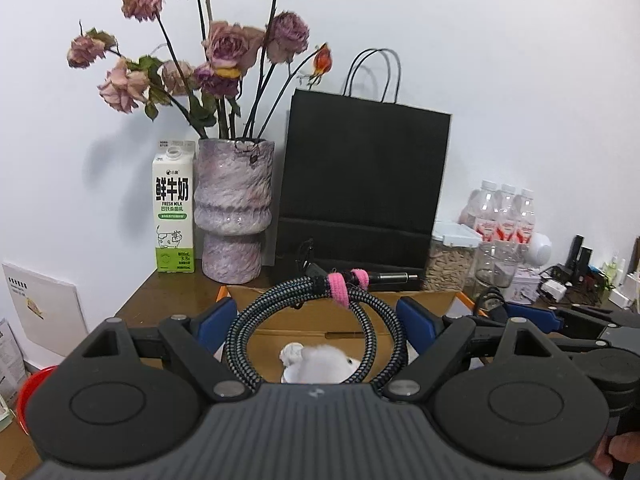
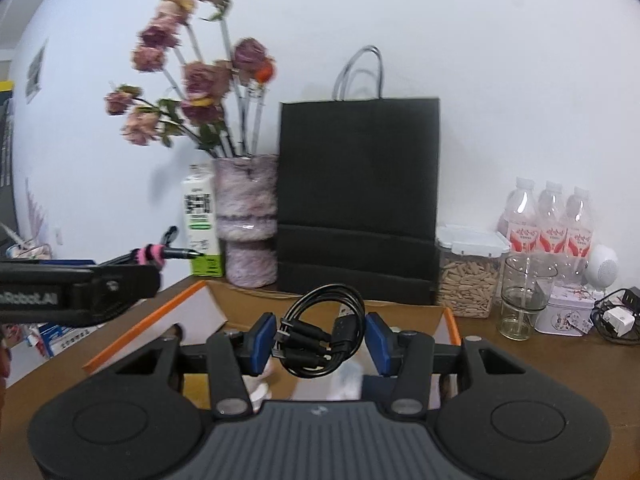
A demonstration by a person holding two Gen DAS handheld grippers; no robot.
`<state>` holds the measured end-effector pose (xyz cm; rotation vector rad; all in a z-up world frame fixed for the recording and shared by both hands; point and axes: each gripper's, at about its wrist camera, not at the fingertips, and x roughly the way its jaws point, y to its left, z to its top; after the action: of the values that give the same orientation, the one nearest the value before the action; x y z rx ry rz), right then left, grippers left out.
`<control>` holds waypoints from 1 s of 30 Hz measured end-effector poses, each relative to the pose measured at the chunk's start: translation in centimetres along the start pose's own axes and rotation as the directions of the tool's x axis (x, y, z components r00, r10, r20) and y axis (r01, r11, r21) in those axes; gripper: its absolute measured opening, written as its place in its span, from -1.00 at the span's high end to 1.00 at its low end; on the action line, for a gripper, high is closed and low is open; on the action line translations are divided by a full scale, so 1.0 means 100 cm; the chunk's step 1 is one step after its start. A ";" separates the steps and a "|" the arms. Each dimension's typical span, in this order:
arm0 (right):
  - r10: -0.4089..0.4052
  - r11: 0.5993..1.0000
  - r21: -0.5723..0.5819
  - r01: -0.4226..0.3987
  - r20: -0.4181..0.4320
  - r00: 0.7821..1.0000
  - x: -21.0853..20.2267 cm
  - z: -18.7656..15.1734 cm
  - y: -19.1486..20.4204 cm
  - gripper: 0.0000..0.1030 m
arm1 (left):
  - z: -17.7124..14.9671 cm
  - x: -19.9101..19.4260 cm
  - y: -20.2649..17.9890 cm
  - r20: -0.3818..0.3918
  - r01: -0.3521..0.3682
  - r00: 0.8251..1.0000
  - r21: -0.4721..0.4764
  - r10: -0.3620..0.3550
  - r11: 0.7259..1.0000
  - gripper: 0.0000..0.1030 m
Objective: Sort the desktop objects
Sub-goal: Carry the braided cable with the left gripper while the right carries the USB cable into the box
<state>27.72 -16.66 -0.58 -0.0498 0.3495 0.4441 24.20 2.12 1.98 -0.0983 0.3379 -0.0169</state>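
Clearly midway through the sort. Left gripper point(image 1: 316, 328) clenched around a coiled braided cable point(image 1: 312, 320) bound by a pink strap point(image 1: 340, 286), held up over the open cardboard box point(image 1: 436, 300). Right gripper point(image 2: 320, 340) likewise clamped on a black cable bundle point(image 2: 320, 336), blue pads point(image 2: 262, 338) pressing its sides, also raised above the box point(image 2: 208, 304). Already inside: a white plush toy point(image 1: 316, 364), so at least one item sorted. Judging from this, both cables about to go in next, neither yet released. Probably left to handle on the brown desk point(image 2: 520, 356): a white charger with its cord point(image 2: 618, 320), a small floral tin point(image 2: 564, 314), an empty glass point(image 2: 522, 296). Unclear whether the milk carton point(image 1: 174, 210), vase of dried roses point(image 1: 234, 210), black paper bag point(image 1: 360, 184), seed jar point(image 2: 466, 276) and water bottles point(image 2: 552, 220) count as things to sort.

Box floor mostly hidden behind the gripper bodies; other contents impossible to tell. Right view blurred around the flowers and carton. Far-right clutter in the left view too small to identify.
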 end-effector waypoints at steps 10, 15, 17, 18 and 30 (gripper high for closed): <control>-0.077 0.997 0.013 0.078 -0.074 0.994 0.060 0.001 -0.040 0.08 | 0.008 0.066 0.010 -0.065 -0.030 0.997 -0.015 0.029 0.999 -0.70; -0.074 0.997 0.009 0.076 -0.132 0.988 0.083 -0.001 -0.050 0.08 | 0.002 0.090 0.015 -0.133 -0.050 0.990 -0.021 0.047 0.999 -0.70; -0.062 0.998 0.004 0.063 -0.158 0.985 0.091 -0.002 -0.052 0.08 | -0.001 0.096 0.017 -0.151 -0.052 0.987 -0.025 0.047 0.998 -0.70; -0.053 0.998 0.006 0.055 -0.171 0.984 0.093 -0.003 -0.053 0.08 | -0.003 0.099 0.018 -0.162 -0.050 0.986 -0.028 0.045 0.998 -0.70; -0.037 0.999 0.009 0.039 -0.219 0.975 0.098 -0.010 -0.053 0.04 | -0.016 0.115 0.019 -0.225 -0.082 0.971 -0.010 0.078 0.997 -0.72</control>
<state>37.99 -17.49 -5.04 -0.0931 0.5674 0.3992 34.53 3.46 -3.56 -0.1017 0.5686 0.0555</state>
